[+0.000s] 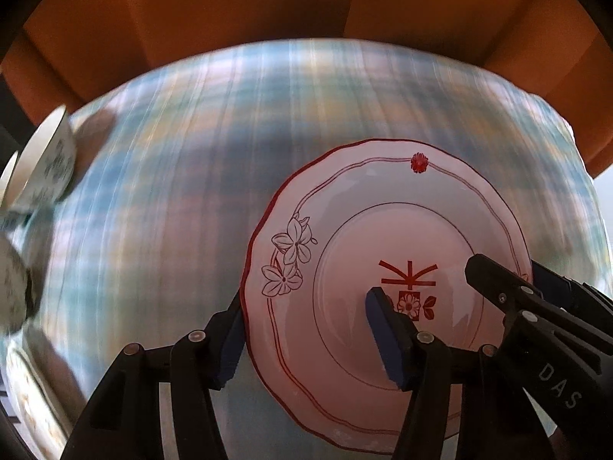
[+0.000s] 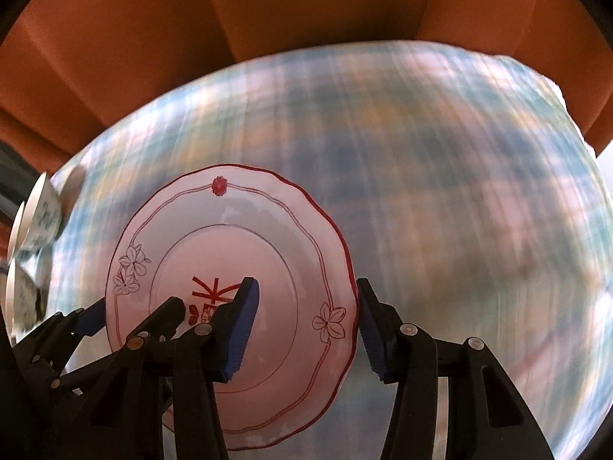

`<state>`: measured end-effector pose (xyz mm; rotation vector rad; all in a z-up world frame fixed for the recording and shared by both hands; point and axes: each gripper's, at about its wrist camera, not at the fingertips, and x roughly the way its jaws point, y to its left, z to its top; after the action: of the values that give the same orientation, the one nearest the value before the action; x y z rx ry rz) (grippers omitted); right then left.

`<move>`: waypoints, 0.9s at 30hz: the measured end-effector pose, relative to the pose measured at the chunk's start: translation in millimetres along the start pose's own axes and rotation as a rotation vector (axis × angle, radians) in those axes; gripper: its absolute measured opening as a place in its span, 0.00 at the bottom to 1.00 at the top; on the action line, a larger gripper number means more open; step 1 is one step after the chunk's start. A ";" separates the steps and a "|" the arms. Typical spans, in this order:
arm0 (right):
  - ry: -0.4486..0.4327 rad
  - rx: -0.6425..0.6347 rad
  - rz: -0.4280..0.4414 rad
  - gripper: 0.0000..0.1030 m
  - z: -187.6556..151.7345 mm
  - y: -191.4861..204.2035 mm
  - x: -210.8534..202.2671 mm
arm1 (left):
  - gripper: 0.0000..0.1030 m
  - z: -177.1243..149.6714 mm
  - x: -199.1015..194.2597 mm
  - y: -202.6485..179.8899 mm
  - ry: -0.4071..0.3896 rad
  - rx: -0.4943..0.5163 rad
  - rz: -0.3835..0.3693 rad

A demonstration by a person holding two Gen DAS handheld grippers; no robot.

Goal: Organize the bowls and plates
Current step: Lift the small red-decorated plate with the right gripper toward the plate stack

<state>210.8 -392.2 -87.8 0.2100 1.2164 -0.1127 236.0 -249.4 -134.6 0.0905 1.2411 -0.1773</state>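
Observation:
A white plate (image 1: pixel 383 211) with a red scalloped rim, flower drawings and a red emblem is sharp in both views while the cloth below is smeared. My left gripper (image 1: pixel 306 341) straddles its left rim, one blue pad on the face and the other at the outer edge, shut on it. My right gripper (image 2: pixel 306 329) grips the opposite rim of the same plate (image 2: pixel 237 222) the same way. Each gripper also shows in the other view: the right gripper (image 1: pixel 509 272) at the plate's right edge, the left gripper (image 2: pixel 132 310) at its left edge.
A blue plaid tablecloth (image 1: pixel 172 153) covers the table below. White bowls with dark floral print (image 1: pixel 53 165) stand tilted at the far left edge, also seen as bowls (image 2: pixel 42 211) in the right wrist view. Orange upholstered seating (image 1: pixel 268 7) wraps the table's far side.

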 end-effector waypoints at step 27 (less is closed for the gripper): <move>0.012 -0.143 -0.054 0.45 -89.7 27.0 -21.2 | 0.57 -84.2 -39.5 10.8 0.028 -0.038 0.083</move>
<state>126.5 -346.7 -94.9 0.0526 1.2370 -0.0710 147.2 -221.6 -124.6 0.1119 1.2658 -0.0804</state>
